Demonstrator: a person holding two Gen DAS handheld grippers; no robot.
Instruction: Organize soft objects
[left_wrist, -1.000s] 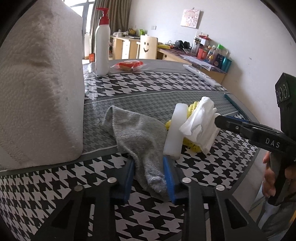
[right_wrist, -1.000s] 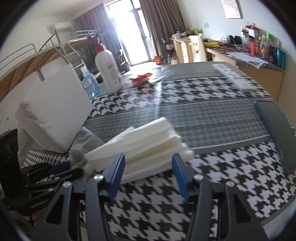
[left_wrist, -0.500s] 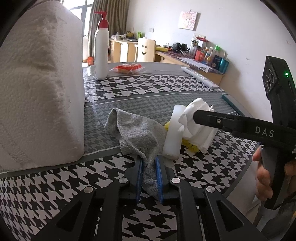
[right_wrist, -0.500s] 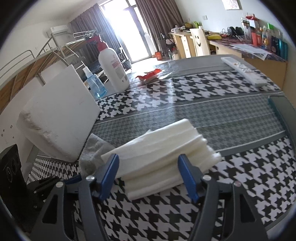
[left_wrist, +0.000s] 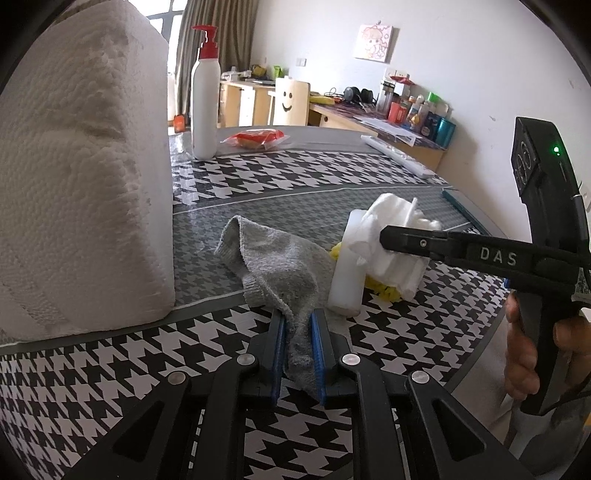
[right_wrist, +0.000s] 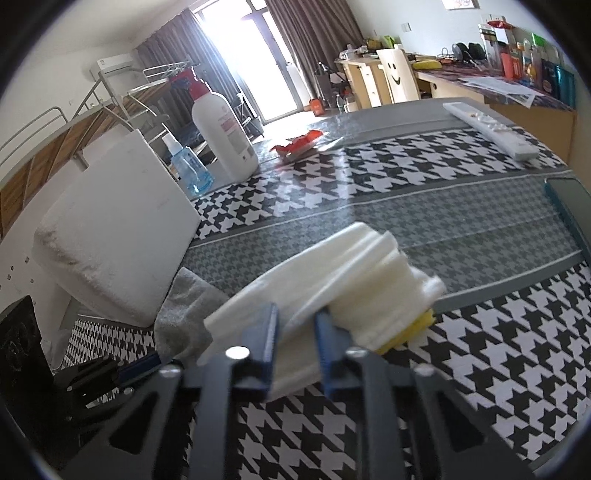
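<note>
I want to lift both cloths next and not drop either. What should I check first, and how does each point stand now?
1. Left gripper clamped on the grey cloth: ok.
2. Right gripper on the white folded cloth: fingers closing, cloth pinched between them; ok.
3. White cloth free of the yellow item beneath it: cannot tell.
4. White cylinder clear of the grey cloth: not ok, it stands against the cloth.
5. Foam block apart from the grey cloth: ok.
</note>
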